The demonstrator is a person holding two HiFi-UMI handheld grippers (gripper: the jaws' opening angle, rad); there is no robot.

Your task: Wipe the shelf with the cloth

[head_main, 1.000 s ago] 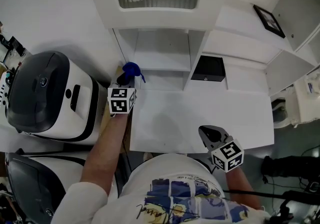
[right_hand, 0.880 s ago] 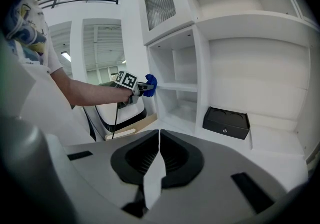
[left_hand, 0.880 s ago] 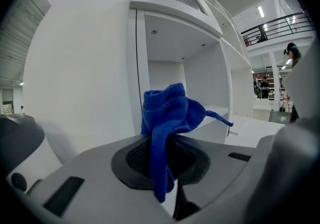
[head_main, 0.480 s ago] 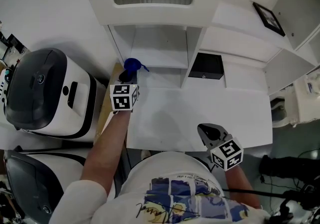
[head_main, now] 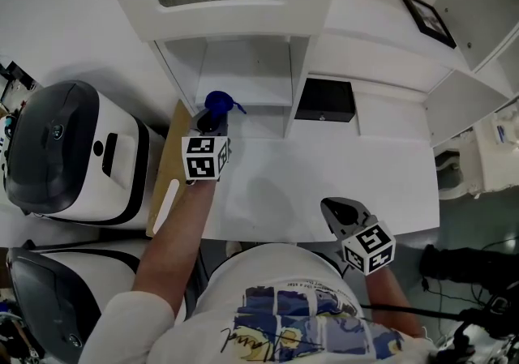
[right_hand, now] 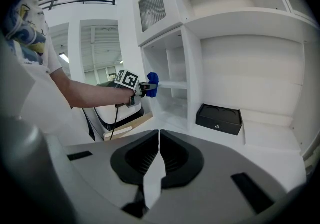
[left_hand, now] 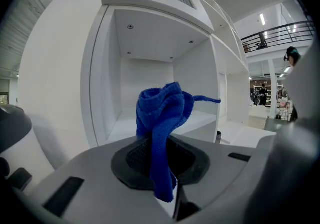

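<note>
**Head view.** The left hand-held gripper (head_main: pixel 212 117) sits left of centre, pointing up the frame at the white shelf (head_main: pixel 243 85). A bunched blue cloth (head_main: pixel 217 101) sticks out of its tip, right at the front edge of the open compartment at upper centre. Whether the cloth touches the shelf board cannot be told from here. The right hand-held gripper (head_main: pixel 337 211) is at lower right, over the near edge of the white table (head_main: pixel 324 168), well apart from the cloth. A black box (head_main: pixel 324 100) lies in the next compartment to the right, and a picture frame (head_main: pixel 426 19) lies on a shelf board at upper right. A black-and-white appliance (head_main: pixel 69 152) fills the left side, with a tan board (head_main: pixel 165 172) between it and the table.

**Left gripper view.** The jaws are pinching the cloth (left_hand: pixel 164 113). One strip hangs down between them and the rest bunches up above, in front of the open compartment of the shelf (left_hand: pixel 145 81).

**Right gripper view.** The jaws are pressed together with nothing between them. Beyond them, at centre left, a bare arm (right_hand: pixel 87 93) holds the left hand-held gripper (right_hand: pixel 145 87) with the cloth (right_hand: pixel 152 77) at the mouth of the compartment. The black box (right_hand: pixel 219 118) is at right of centre.
</note>
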